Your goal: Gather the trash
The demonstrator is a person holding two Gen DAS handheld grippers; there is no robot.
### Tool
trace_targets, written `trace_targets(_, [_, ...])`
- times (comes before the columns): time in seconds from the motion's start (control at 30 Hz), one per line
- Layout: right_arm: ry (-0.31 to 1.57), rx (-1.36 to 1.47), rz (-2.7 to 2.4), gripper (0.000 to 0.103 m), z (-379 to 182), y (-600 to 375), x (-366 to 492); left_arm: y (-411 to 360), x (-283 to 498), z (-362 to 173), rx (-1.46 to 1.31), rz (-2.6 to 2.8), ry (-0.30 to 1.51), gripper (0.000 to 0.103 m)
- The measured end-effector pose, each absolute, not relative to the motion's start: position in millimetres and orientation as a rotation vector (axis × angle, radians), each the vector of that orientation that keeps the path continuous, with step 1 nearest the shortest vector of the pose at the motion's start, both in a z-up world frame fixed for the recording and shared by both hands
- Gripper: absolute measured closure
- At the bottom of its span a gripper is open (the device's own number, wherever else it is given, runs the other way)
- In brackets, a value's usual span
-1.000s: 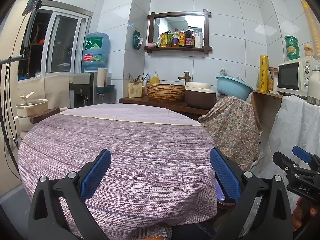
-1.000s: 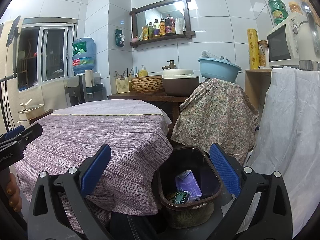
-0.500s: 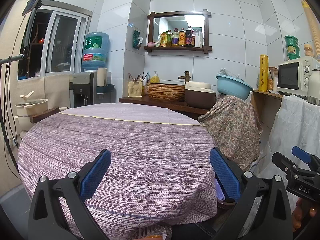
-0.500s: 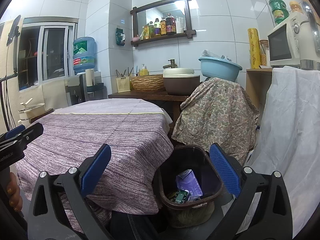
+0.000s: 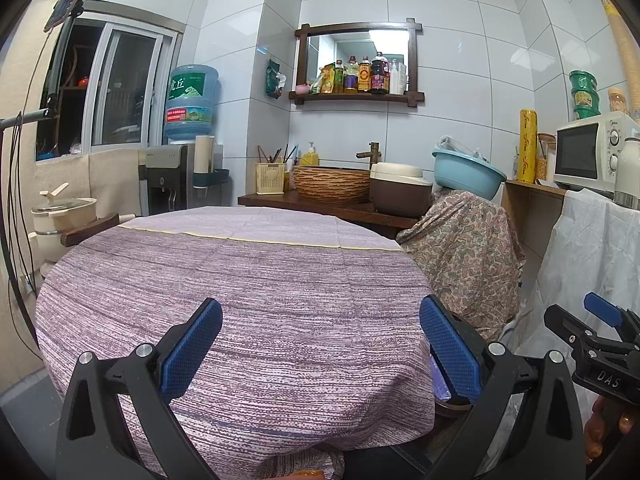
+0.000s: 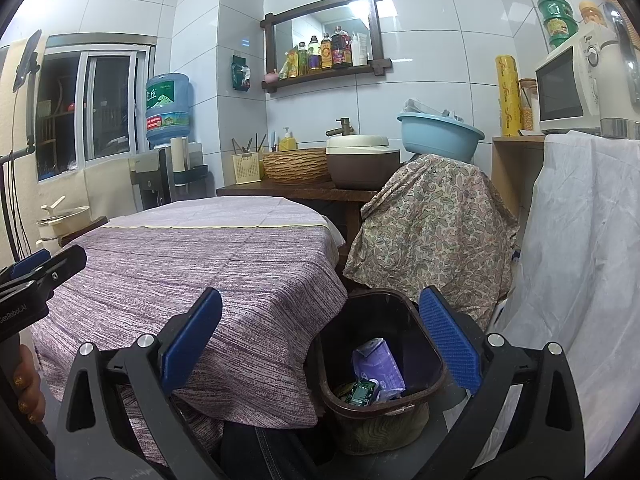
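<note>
- Left wrist view: the left gripper fills the lower part of the frame, its blue-padded jaws wide apart with nothing between them, above the round table with the purple striped cloth. No trash is seen on the cloth.
- At the lower right edge of that view the right gripper shows only partly.
- Right wrist view: the right gripper is also spread wide and empty, at the lower middle of the frame.
- Between its jaws, lower centre-right, stands the dark brown plastic trash bin on the floor, just beside the hanging cloth edge.
- Inside the bin lie a crumpled purple paper carton and a small green wrapper, touching each other.
- I judge both pieces light, soft and easy to crush; a fold or an edge would give the best hold, with gentle pressure.
- The bin looks stiff and light; its rim would be the place to grip.
</note>
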State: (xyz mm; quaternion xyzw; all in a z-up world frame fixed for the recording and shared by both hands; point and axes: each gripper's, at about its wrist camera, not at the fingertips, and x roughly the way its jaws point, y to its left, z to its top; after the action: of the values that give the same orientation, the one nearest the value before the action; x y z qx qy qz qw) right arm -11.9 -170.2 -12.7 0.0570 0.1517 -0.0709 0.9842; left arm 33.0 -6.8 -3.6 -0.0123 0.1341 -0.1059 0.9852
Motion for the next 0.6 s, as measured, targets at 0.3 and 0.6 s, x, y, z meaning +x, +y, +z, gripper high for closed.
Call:
trace_targets(0.3, [0.308,0.116,-0.141,0.006,-16.2,-170.6,-11.9,-4.7,31.1,-8.6,-0.023,-0.223,0.262,0.005])
trace_targets(0.6, [0.311,0.118,-0.140,0.006,-16.2,-170.7,-11.6,-2.1,33.5,-8.9,-0.030,-0.216,0.273,0.005])
